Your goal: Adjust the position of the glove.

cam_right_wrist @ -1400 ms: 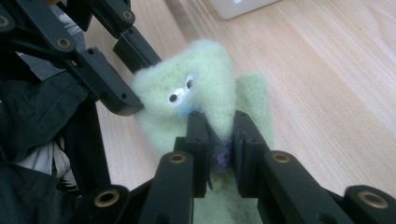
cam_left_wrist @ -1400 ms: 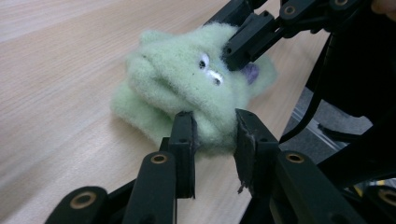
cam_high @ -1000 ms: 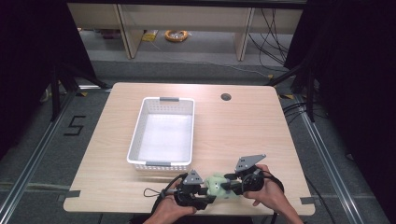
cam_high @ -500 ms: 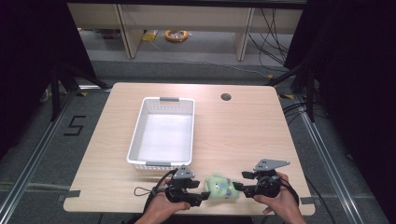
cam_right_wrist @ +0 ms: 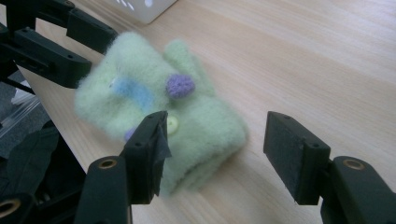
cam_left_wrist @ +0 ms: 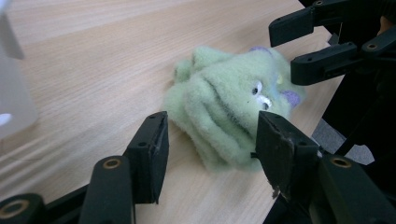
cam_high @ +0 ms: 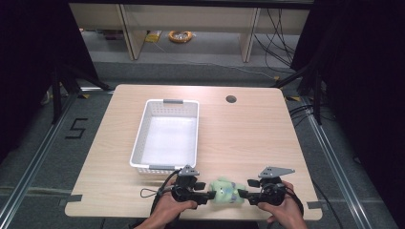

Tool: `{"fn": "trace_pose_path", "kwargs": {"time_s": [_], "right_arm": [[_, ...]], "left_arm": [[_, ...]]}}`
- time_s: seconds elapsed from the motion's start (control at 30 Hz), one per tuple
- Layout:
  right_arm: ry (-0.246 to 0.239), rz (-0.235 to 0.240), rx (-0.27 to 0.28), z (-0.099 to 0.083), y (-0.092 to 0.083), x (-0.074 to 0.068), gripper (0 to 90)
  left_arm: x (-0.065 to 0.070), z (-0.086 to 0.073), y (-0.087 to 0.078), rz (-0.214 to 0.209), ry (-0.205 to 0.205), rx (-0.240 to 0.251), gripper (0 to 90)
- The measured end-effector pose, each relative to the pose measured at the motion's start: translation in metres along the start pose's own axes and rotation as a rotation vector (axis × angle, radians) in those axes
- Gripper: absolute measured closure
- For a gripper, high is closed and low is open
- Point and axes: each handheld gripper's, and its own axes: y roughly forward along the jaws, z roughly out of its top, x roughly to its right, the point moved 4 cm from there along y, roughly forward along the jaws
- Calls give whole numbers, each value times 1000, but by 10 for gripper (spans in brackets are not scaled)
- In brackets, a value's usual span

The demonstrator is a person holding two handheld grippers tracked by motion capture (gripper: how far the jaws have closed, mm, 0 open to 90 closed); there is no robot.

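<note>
A fuzzy green plush toy (cam_high: 225, 190) with purple knobs lies on the table near its front edge. In the high view my left gripper (cam_high: 207, 194) is just left of it and my right gripper (cam_high: 242, 194) just right, both pointing inward. In the left gripper view the toy (cam_left_wrist: 229, 107) sits partly between my left gripper's (cam_left_wrist: 210, 140) jaws, which have opened and then closed slightly; the pads do not press. In the right gripper view the toy (cam_right_wrist: 154, 107) lies by the left jaw of my right gripper (cam_right_wrist: 217, 140), whose jaws have just been opening and stand off it.
A white perforated basket (cam_high: 165, 101) stands on the wooden table (cam_high: 248, 138) behind and left of the toy. A round cable hole (cam_high: 231, 99) is at the back right. The toy lies close to the table's front edge.
Both grippers were together at the toy a second ago. Their jaws have spread and my right gripper has drawn off to the right. The toy now lies loose on the table.
</note>
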Motion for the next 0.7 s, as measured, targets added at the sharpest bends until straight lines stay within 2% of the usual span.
{"fn": "trace_pose_path", "kwargs": {"time_s": [0.03,0.1,0.13,0.2,0.23,0.3,0.33,0.37,0.4,0.47,0.53,0.57,0.6,0.63,0.7], "right_arm": [[22,7,-17,-1,1,-3,409],[-9,-5,-16,-1,5,1,411],[0,-4,-27,-2,6,2,411],[5,2,-34,-3,9,5,418],[5,-4,-34,-4,10,6,424],[8,4,-44,-6,11,6,437],[13,-6,-49,-6,11,7,438],[40,-6,-45,-7,12,5,445],[40,-1,-20,-7,14,6,447],[31,-3,-44,-8,12,10,450],[40,3,-42,-8,14,10,457],[60,6,-21,-8,16,8,460],[59,5,-41,-9,14,7,460],[43,2,-42,-9,14,9,468],[54,28,-43,-10,15,8,476]], "left_arm": [[0,0,2,-6,6,3,453],[-1,0,6,-16,-1,-9,467],[-2,0,8,-4,-9,-14,469],[-3,-1,12,-31,-8,-36,476],[-2,-2,15,-20,-12,-35,482],[-3,-2,19,-30,-23,-47,487],[-2,-2,20,-28,-30,-49,492],[-2,-2,20,-28,-30,-49,505],[-2,-1,20,-48,-14,-54,517],[-1,-2,21,-50,-3,-55,547],[0,-2,22,-60,-4,-58,562],[0,-2,22,-54,-6,-49,570],[-1,-2,22,-69,-11,-55,576],[-2,-2,22,-59,-8,-67,582],[-3,-3,23,-88,-16,-68,595]]}}
